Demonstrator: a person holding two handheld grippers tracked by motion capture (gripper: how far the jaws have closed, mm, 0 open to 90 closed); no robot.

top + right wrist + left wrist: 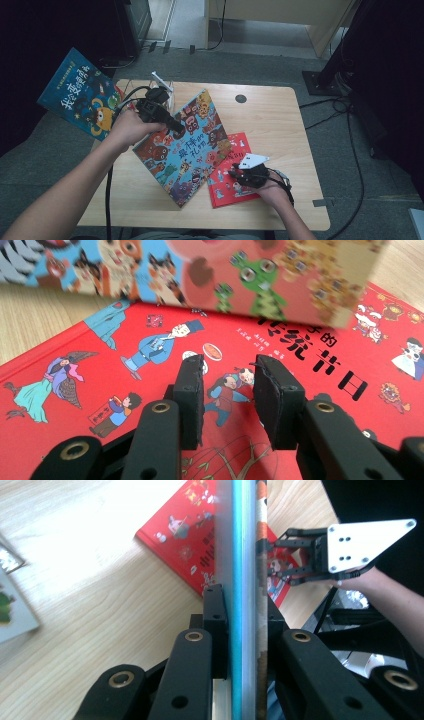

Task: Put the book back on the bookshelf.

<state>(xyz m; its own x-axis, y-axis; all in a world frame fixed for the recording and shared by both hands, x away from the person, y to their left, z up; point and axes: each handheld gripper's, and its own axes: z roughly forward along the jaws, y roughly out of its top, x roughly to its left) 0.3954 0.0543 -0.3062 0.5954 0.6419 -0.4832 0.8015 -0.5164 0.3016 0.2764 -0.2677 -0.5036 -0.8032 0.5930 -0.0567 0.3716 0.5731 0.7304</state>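
Left claw (176, 125): clenched on the top edge of the blue picture book (187, 145); cover pinched between both pads in the left gripper view.
Blue picture book, place: hanging below the left claw, tilted, lower corner near the bench front edge, partly lapping the red book (232, 175).
Blue picture book, long axis: running from the left claw down and toward the person, slanted across the bench.
Right claw (239, 172): released, nothing between the pads; jaws parted, hovering just over the red cover (300, 390).
Red book, place: flat on the bench, directly under the right claw, long edge lying away toward the left claw.
Nearer hand: right hand (272, 190) for the red book; left hand (127, 127) already carrying the blue one.
Key relation: blue book's lower edge just ahead of the right claw and above the red cover; judged to need clearing before any pick.
Bench (280, 115): pale wood, smooth, bare toward the far right.
Room: grey carpet, cables, a third book (80, 95) off the bench's left edge.
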